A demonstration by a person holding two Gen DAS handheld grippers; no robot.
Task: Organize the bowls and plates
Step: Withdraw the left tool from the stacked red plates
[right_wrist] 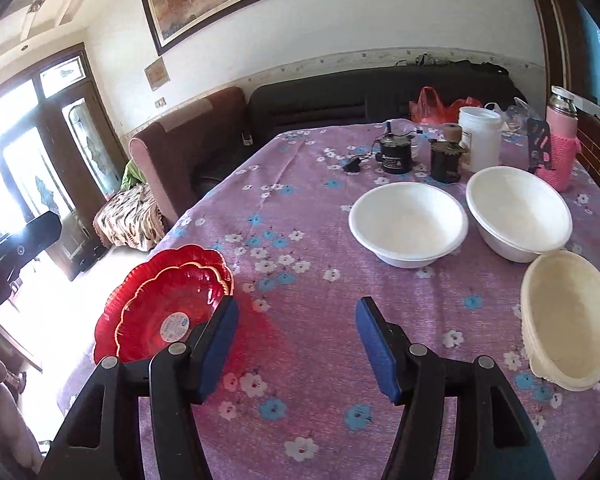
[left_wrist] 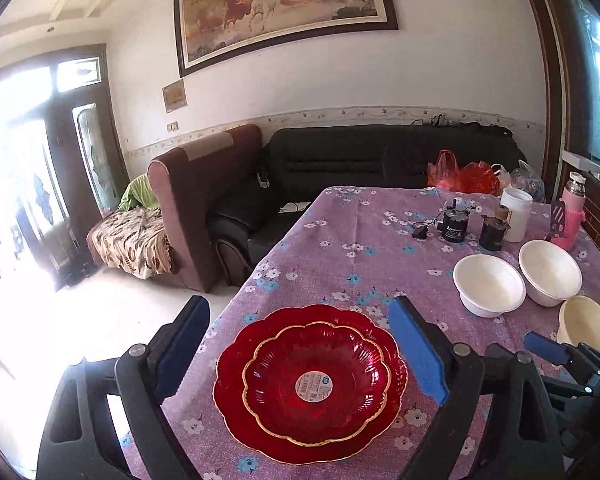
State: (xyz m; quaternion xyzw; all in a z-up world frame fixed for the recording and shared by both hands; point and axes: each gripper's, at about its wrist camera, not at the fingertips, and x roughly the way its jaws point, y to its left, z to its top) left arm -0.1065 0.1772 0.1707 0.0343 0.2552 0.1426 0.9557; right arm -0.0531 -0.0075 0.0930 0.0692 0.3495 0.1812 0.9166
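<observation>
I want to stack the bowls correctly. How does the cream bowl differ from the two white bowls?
The cream bowl is yellowish and looks narrower; the white bowls are pure white and wider. The cream bowl is nearest the camera in the right wrist view; the white bowls sit side by side farther back. All three stand upright and empty on the floral tablecloth.

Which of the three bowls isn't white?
The cream bowl, nearest the right gripper at the table's right edge. It's yellowish and tilted; the two white bowls sit upright farther back.
</observation>
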